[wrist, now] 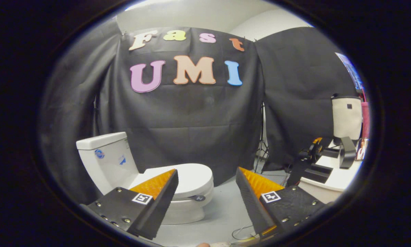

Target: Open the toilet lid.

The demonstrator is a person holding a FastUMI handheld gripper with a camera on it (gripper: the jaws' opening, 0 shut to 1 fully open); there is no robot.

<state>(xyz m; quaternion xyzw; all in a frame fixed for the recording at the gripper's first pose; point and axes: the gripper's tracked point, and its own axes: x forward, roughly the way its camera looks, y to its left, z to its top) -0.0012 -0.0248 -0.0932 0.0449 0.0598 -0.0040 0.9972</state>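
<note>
Gripper view: fingers [207, 178] apart, toilet lid [191, 178] down

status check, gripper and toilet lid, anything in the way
Gripper open, holding nothing. Toilet lid down, shut, just beyond the left finger; tank behind it. Nothing between fingers and lid.

The grey floor [226, 206] carries the white toilet [178, 192]; a thin cable [239, 235] lies on it.
</note>
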